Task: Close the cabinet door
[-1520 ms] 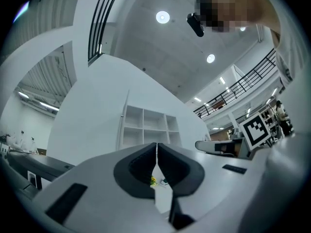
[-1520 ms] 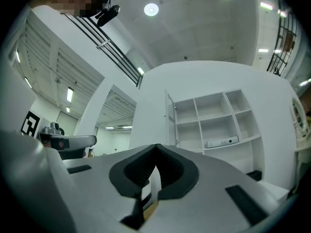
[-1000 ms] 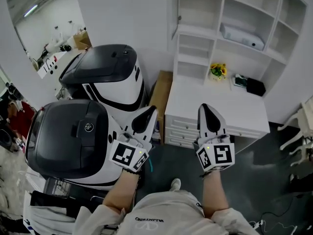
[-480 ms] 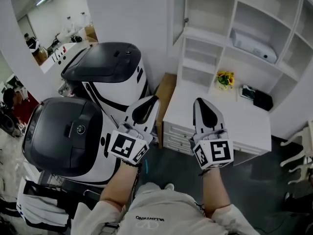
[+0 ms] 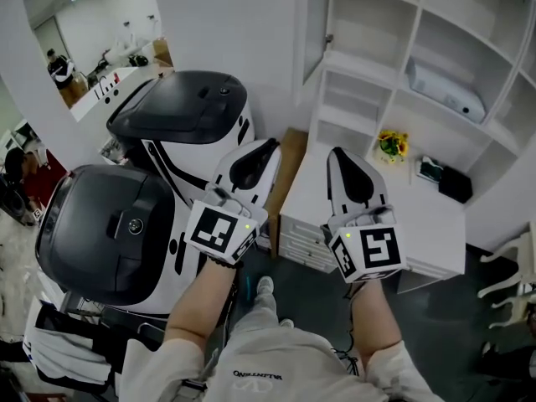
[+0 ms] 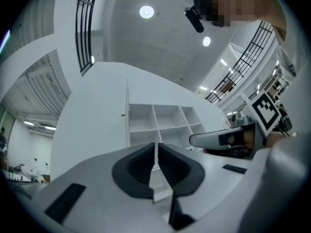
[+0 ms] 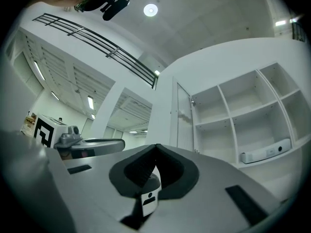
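- The white cabinet [image 5: 368, 23] fills our one o'clock. Its door [image 5: 311, 32] stands swung open at twelve, edge toward us.
- Our left gripper [image 5: 266, 147] and right gripper [image 5: 337, 156] hover short of it, both with jaws pressed together and empty.
- A glancing push near the hinge could slide our tips off, and a hard shove might bounce the door back.
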Demonstrator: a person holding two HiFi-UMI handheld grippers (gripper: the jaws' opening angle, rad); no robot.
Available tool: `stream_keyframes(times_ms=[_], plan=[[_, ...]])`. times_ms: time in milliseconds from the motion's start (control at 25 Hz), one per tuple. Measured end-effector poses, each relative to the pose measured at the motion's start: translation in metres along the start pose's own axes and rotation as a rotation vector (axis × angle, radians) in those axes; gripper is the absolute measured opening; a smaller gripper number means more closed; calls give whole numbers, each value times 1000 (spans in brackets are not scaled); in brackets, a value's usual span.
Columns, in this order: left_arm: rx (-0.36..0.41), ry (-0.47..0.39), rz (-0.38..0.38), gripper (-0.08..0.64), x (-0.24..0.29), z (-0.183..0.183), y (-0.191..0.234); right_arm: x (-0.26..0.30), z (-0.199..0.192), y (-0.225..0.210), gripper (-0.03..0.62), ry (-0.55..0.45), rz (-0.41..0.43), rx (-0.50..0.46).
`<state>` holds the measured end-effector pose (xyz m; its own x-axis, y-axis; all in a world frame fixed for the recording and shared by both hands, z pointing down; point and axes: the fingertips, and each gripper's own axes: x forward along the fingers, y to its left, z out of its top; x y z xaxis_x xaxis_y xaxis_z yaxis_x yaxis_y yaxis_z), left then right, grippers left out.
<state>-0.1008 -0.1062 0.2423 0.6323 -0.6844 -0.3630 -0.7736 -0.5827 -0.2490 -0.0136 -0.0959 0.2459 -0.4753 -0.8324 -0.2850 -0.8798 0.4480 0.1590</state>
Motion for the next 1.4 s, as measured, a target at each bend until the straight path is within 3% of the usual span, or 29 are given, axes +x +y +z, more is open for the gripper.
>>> stream_keyframes(times_ms=[240,560,1120,1400], plan=[[82,-1,-10,21,42,6,37,44,6,-5,11,6,22,-36],[213,-25,-28,51,104,20,96,120,17,-34,11,2,-17,-48],[709,3,-48,107,205,49,170,205,27,-71,11,-27,-128,-90],[844,36,-59,129,242,64,177,213,24,-88,12,2,-156,-81]])
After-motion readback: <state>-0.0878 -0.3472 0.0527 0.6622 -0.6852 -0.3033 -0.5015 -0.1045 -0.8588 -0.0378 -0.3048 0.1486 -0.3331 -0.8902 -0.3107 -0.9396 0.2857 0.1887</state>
